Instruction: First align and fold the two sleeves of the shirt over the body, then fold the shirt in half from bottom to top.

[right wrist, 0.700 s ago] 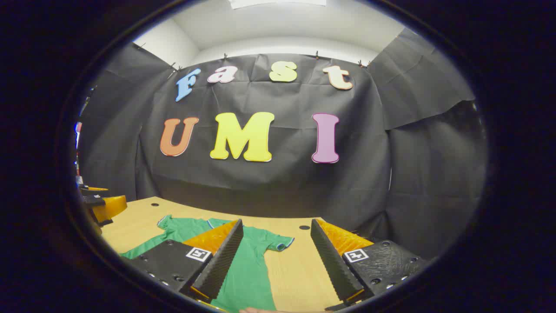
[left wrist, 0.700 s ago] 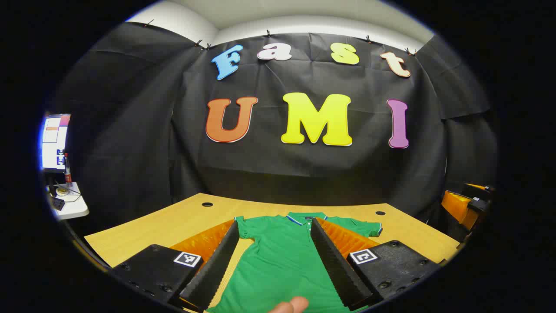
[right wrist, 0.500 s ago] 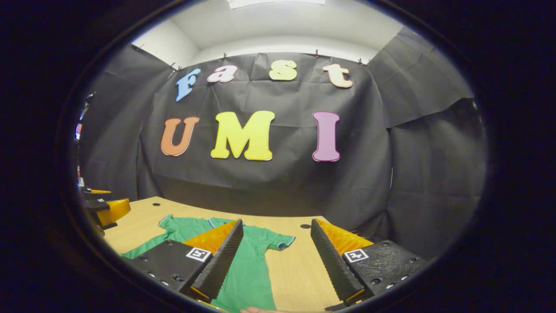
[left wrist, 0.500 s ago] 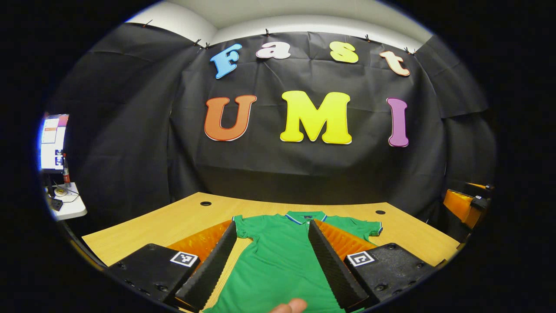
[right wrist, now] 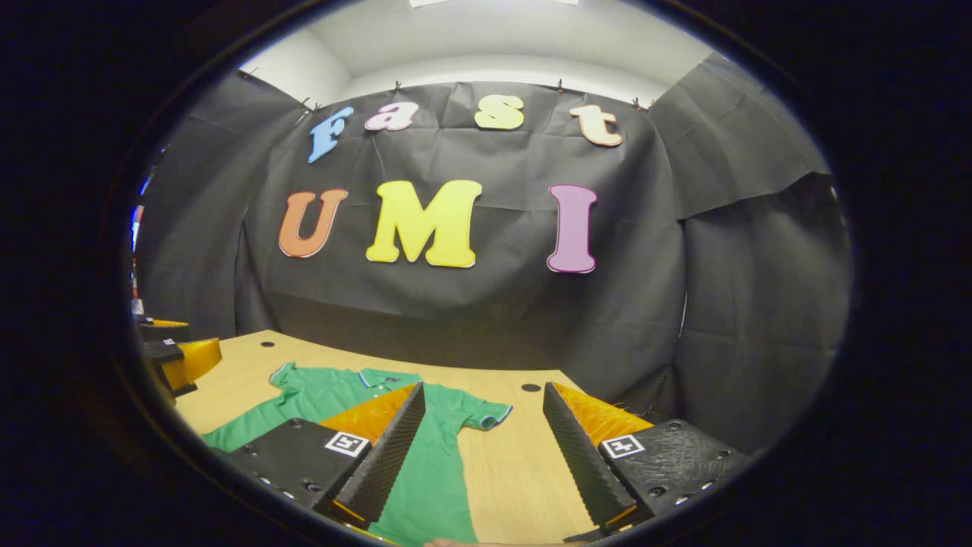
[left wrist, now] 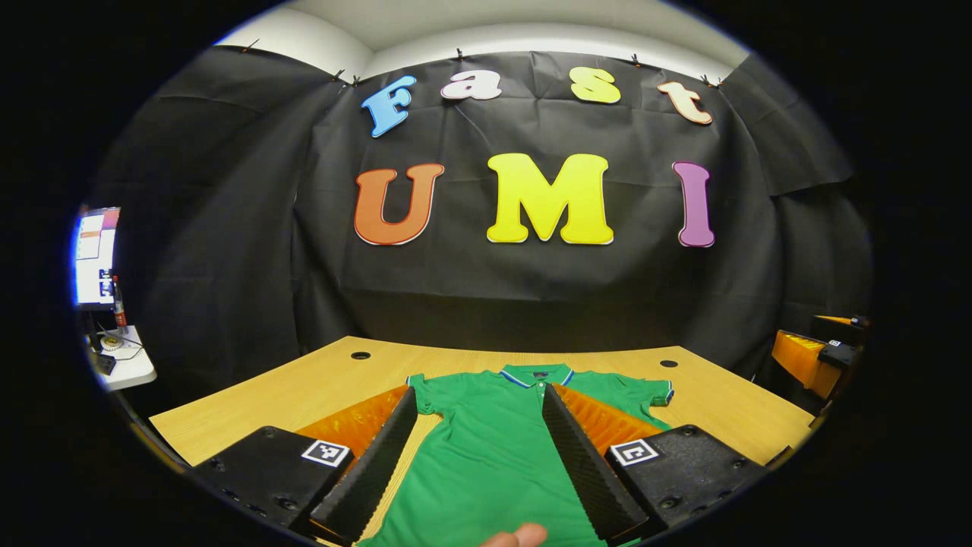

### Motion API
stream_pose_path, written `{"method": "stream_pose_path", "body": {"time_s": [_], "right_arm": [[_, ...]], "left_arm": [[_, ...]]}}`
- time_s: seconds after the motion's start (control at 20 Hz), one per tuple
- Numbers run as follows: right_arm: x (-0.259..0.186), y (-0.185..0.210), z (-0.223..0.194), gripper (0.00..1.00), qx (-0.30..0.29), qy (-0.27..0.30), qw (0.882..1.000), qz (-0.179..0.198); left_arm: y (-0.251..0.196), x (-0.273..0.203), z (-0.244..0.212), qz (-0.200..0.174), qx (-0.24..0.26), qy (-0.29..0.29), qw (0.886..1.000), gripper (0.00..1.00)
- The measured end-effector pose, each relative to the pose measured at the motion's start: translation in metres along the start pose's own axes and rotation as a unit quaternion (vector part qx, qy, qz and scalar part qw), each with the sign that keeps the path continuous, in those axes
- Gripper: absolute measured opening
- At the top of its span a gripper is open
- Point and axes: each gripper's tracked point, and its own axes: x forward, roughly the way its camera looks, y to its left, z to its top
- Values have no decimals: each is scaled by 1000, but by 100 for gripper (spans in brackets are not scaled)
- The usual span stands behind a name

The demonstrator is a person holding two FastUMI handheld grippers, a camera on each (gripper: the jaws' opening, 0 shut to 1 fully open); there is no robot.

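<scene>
— Where is the shirt [left wrist: 493,448]?

— Flat on the table [left wrist: 319,380], front up, collar [left wrist: 535,375] at the far end by the black wall. It runs long from near to far, straight away from the person. Both sleeves stick out to the sides. Nothing looks folded yet, I think.

— And the two grippers?

— Both are up in the air, near the bottom end of the shirt. The left gripper [left wrist: 478,456] has its fingers spread wide with nothing between them, and the shirt's body lies right under it. The left sleeve [left wrist: 422,390] peeks out by one finger, so that one is close. The right gripper [right wrist: 478,463] is wide open too, holding nothing. It hangs off to the shirt's right side, over bare wood, and the right sleeve [right wrist: 478,416] lies just ahead between its fingers.

— So who goes first?

— My guess is each gripper takes its own sleeve — each one is on the near side for that. They need to reach forward and down, then pull the sleeve in across the body.

— Anything you can't see?

— The shirt's bottom edge is cut off, so I can't tell how it lies. Part of the shirt hides behind the fingers. A fingertip [left wrist: 516,536] pokes in at the bottom — the rest of that hand is hidden.
</scene>
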Motion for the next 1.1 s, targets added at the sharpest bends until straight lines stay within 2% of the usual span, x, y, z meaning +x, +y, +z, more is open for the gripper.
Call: {"method": "stream_pose_path", "body": {"time_s": [0.35,0.6,0.7,0.85,1.1], "right_arm": [[12,-14,-9,95,18,14,1000,-18],[34,-17,-24,95,15,36,999,-21],[50,-16,-29,95,19,49,998,-20],[81,-13,-42,95,32,73,997,-15],[153,0,-76,95,59,147,987,-4]], "left_arm": [[2,4,-5,7,-2,7,1000,100],[-3,7,-8,-1,7,11,1000,100],[-12,6,-6,-13,8,5,1000,100],[-10,4,-5,-11,13,2,1000,100],[-12,5,-3,-18,15,-5,1000,100]]}}
